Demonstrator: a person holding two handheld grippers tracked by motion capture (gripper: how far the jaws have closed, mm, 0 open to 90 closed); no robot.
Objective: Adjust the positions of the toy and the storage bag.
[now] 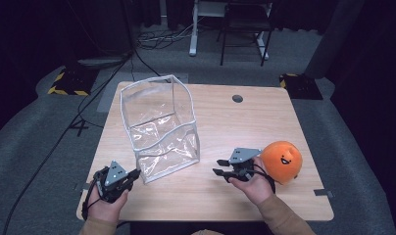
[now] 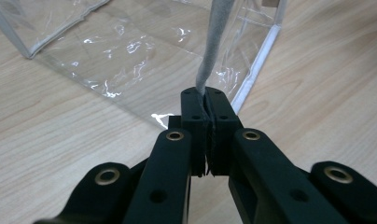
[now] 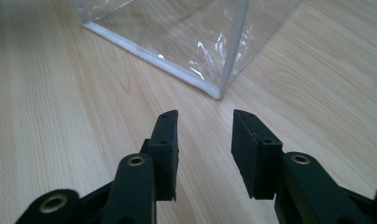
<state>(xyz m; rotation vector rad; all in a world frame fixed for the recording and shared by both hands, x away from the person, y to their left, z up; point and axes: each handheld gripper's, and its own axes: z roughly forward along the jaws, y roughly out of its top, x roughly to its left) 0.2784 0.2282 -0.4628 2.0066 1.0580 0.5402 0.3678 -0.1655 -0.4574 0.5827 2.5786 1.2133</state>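
Two claws low in the high view, over the wooden counter (image 1: 220, 122). Left claw (image 1: 133, 175) at lower left of the frame, fully closed on the grey-white edge strip (image 2: 210, 56) of the clear plastic bag (image 1: 159, 125), at the bag's near bottom corner; strip pinched between the pads in the left gripper view, rising from them toward the top of the frame. Bag standing open in the centre-left of the high view, mouth upward, walls crinkled. Right claw (image 1: 221, 168) at lower centre-right, partly open, nothing between its pads, pointing left toward the bag but apart from it; bag's corner ahead in the upper middle of the right gripper view. Orange plush ball (image 1: 282, 161) with a small face just beside the right hand (image 1: 257, 186), on the counter at right.
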